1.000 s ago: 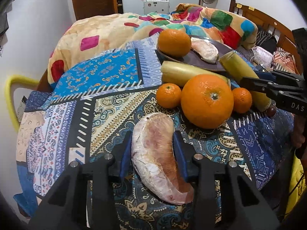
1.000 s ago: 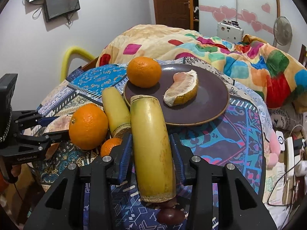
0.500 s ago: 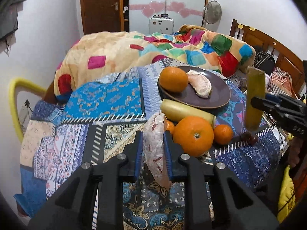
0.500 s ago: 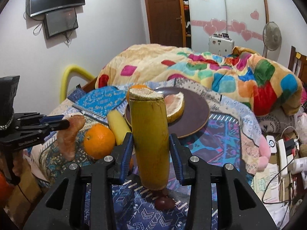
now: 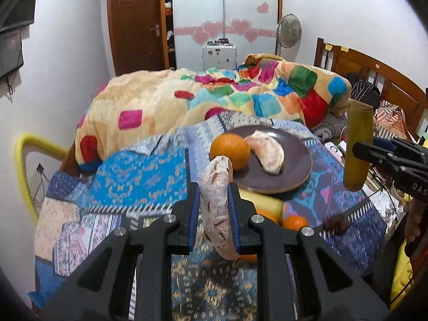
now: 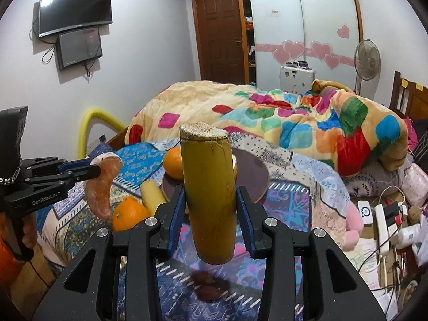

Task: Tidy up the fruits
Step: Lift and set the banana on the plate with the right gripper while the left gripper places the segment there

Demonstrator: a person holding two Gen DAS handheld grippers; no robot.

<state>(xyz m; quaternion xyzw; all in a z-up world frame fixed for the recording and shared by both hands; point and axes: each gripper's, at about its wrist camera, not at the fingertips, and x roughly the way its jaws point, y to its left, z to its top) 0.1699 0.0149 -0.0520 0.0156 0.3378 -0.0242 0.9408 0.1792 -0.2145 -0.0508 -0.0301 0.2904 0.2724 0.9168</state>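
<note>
Nearest, left gripper (image 5: 213, 215): clamped on a pomelo segment (image 5: 217, 208), its blue pads pressing both flat sides; the segment hangs on edge, clear of the patterned cloth (image 5: 139, 176) below. Right gripper (image 6: 211, 206): clamped on a cut length of sugarcane (image 6: 208, 195), yellow-green, held upright in the air with its pale cut end on top. Under the sugarcane, two small dark fruits (image 6: 207, 285) lying on the cloth, blurred. Next, between the two grippers and on the cloth: a large orange (image 6: 129, 212), a second sugarcane piece (image 6: 152, 196) lying beside it with one end toward the plate, and a small orange (image 5: 294, 222) partly hidden behind the left gripper. Beyond these, a dark round plate (image 5: 297, 164) resting on the cloth, carrying an orange (image 5: 230, 151) and a peeled pomelo segment (image 5: 267, 152) touching each other. Behind the plate, a bunched blanket (image 5: 240, 99) with coloured squares. Farthest: a silver case (image 5: 219, 57), a standing fan (image 5: 290, 30), a wooden door (image 5: 133, 24), and a wall television (image 6: 75, 9).
</note>
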